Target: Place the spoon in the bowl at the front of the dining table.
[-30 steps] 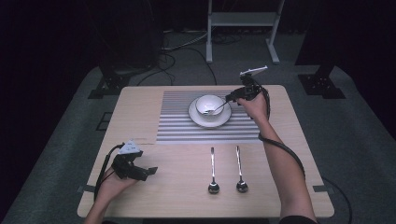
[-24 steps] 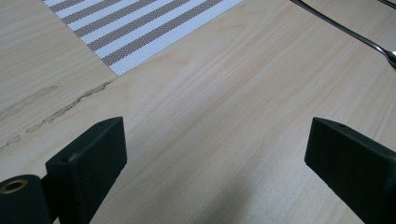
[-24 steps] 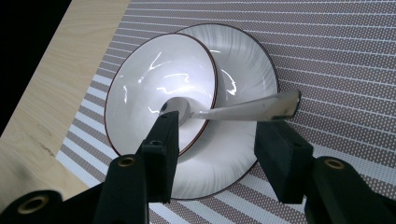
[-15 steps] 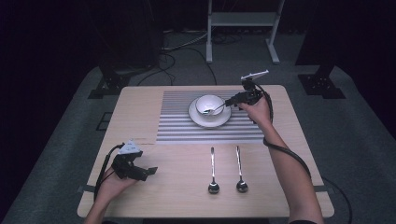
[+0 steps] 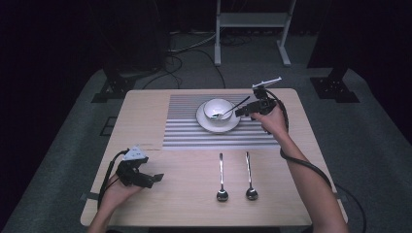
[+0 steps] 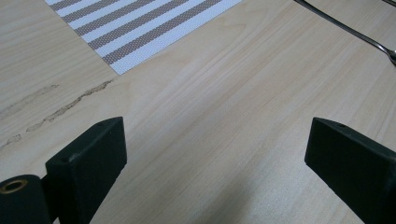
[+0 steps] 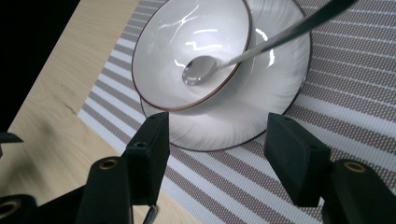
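Right gripper (image 5: 243, 110) sits just beside the bowl (image 5: 217, 108), on its right in the high view, and its jaws have just been opening. They stand wide now, with nothing between the pads. In the right gripper view the gripper (image 7: 215, 158) hovers over the striped placemat (image 7: 355, 116), looking at the white bowl (image 7: 187, 42) on its white saucer (image 7: 243, 121).

The spoon (image 7: 243, 53) is free of the jaws: its head lies in the bottom of the bowl, its handle leans on the brown-edged rim and slants up past it. From the high view that handle (image 5: 235, 105) points toward the right gripper.

Left gripper (image 5: 154, 178) rests low near the table's front left, jaws spread wide over bare wood (image 6: 210, 140), holding nothing. Two more spoons (image 5: 221, 177) lie side by side in front of the placemat.
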A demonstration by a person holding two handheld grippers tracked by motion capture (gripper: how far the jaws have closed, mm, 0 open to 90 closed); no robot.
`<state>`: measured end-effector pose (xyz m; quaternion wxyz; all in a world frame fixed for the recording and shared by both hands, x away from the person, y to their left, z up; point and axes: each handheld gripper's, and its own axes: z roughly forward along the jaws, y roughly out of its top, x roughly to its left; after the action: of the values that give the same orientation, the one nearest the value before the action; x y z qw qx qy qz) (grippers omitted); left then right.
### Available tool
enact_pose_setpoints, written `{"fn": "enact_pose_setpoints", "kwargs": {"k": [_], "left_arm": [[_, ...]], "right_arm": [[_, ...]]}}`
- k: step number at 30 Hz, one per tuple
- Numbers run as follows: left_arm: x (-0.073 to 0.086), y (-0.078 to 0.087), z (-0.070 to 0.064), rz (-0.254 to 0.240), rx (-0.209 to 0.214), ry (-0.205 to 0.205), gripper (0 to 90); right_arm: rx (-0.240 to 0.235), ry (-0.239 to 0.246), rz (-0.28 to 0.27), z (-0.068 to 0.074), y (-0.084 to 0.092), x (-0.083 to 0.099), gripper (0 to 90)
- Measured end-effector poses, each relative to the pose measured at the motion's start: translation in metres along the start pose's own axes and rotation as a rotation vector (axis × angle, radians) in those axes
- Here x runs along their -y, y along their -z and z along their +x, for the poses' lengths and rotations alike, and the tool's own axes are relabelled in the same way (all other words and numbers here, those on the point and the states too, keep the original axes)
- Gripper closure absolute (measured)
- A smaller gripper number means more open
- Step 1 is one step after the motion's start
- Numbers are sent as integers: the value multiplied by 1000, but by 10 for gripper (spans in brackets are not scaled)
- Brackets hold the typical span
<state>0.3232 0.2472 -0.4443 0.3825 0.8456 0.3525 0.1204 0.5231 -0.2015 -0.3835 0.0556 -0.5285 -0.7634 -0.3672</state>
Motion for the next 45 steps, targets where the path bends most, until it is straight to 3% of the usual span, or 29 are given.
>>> {"fn": "enact_pose_setpoints", "kwargs": {"k": [18, 24, 33, 45], "left_arm": [[0, 1, -1, -4, -2, -3, 45], [0, 1, 0, -1, -1, -4, 44], [-1, 1, -1, -6, -2, -3, 44], [-1, 1, -1, -9, -3, -3, 44]], "right_arm": [[-28, 62, 40, 8, 8, 28, 373], [-29, 73, 66, 7, 5, 37, 368], [-67, 75, 78, 7, 0, 52, 368], [-104, 151, 74, 11, -3, 72, 367]]}}
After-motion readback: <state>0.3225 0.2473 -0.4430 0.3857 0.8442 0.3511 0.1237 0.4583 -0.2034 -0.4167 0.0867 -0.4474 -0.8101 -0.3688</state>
